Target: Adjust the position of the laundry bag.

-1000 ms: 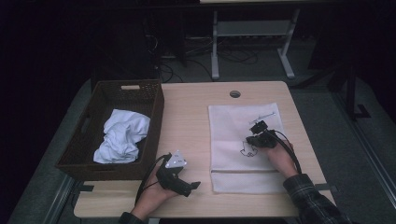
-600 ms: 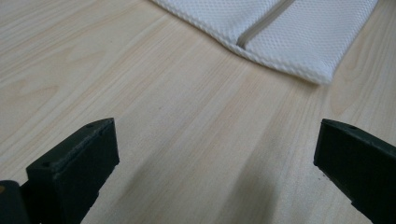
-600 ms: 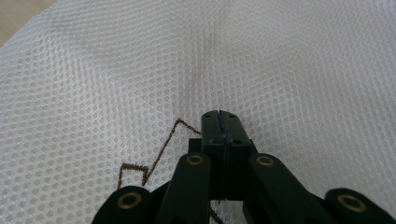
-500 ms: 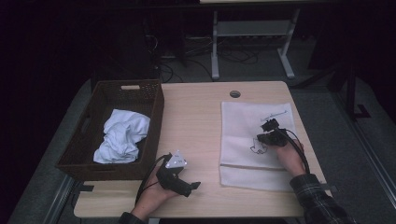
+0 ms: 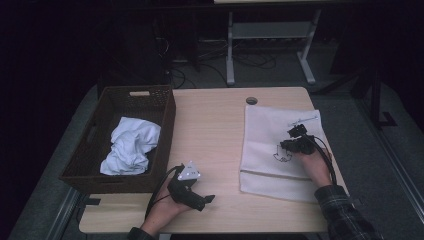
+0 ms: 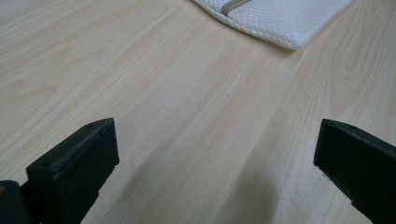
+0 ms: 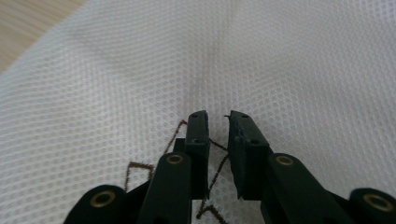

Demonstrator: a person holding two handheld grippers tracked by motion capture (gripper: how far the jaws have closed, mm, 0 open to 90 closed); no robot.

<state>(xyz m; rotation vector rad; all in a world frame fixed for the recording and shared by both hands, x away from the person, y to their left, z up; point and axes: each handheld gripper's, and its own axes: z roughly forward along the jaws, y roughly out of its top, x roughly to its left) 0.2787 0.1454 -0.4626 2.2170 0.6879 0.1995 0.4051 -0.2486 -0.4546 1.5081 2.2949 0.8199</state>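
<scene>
Mesh bag [image 5: 272, 135] | right claw [image 7: 218, 122] barely parted over brown emblem [image 7: 140, 168] | left claw [image 6: 210, 154] open

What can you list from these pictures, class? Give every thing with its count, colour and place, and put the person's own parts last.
table: one, pale wood, under everything.
basket: one, dark brown woven, on the table's left side.
crumpled cloth: one, white, inside the basket.
mesh bag: one, white with a small dark outline emblem and a zip near its front edge, flat on the table's right side.
round hole: one, dark, in the table top near the far edge.
metal frame: one, light grey, on the floor beyond the table.
left tool: one, black with a grey plate, jaws wide apart over bare table near the front edge.
right tool: one, black, jaws just been opening, a narrow gap, resting on the mesh bag.
hands: two, entering from the bottom.
</scene>
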